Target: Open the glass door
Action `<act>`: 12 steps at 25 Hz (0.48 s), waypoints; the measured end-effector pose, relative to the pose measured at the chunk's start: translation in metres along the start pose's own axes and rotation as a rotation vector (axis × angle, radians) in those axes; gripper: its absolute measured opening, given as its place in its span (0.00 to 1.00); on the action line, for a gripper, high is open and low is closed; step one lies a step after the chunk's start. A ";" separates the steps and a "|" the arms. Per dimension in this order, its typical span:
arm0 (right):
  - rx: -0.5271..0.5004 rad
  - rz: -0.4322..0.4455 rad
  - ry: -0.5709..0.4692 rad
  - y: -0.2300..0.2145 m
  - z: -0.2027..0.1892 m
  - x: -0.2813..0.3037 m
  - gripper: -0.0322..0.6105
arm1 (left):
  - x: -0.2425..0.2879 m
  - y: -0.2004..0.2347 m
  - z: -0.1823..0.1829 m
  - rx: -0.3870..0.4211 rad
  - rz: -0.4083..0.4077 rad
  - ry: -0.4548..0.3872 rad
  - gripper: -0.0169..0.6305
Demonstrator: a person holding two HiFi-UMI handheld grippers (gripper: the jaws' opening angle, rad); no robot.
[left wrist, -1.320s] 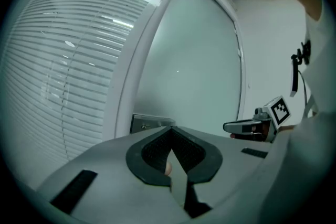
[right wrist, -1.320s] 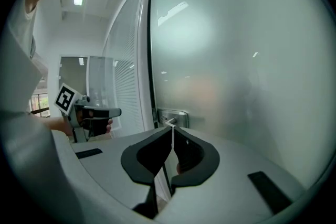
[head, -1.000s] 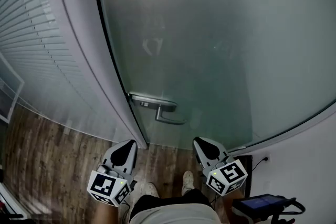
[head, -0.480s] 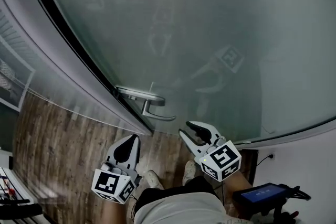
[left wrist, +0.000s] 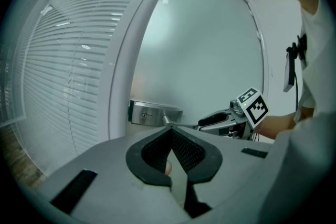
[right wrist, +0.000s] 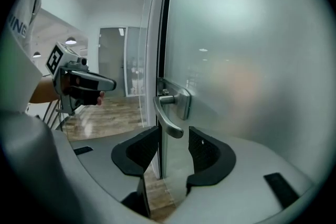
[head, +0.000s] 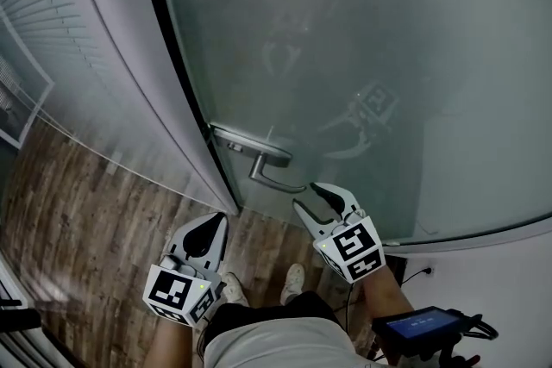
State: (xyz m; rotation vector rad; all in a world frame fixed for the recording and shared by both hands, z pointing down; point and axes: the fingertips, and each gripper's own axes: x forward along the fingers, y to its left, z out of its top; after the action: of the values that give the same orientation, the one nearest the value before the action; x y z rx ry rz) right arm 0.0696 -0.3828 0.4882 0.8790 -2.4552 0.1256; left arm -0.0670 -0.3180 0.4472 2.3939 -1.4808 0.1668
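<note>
Now the step in hand is the approach to the handle (head: 274, 170), and the door is not yet gripped anywhere. The glass door (head: 371, 39) is frosted and stands in front of the person. It looks closed against its frame. Its metal lever handle sits near the door's left edge, as the head view shows it.

The right gripper (head: 317, 200) is just below and beside the free end of the lever. Its fingers (right wrist: 137, 150) have just been opening and are wide apart. In the right gripper view the tip of the lever lies in line with the gap between them, but the pads do not press on it, so nothing is held.

The left gripper (head: 211, 228) hangs lower, well apart from the handle, with its fingers closed together and empty.

I judge that the next move calls for bringing the right gripper a little forward, so that the lever comes fully between the fingers. Then they must close firmly on it, turn it downward, and move the door.
</note>
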 end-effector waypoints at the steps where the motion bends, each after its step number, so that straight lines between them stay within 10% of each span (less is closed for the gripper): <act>1: -0.008 0.005 0.011 0.000 0.000 0.001 0.30 | 0.000 0.001 0.001 -0.002 -0.001 0.000 0.02; 12: -0.019 0.010 0.075 0.000 0.004 0.006 0.28 | -0.006 0.006 0.003 -0.017 0.010 0.002 0.03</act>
State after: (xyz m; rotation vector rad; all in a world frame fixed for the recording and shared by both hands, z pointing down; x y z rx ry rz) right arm 0.0636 -0.3871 0.4884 0.8385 -2.3872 0.1360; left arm -0.0752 -0.3168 0.4440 2.3729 -1.4880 0.1586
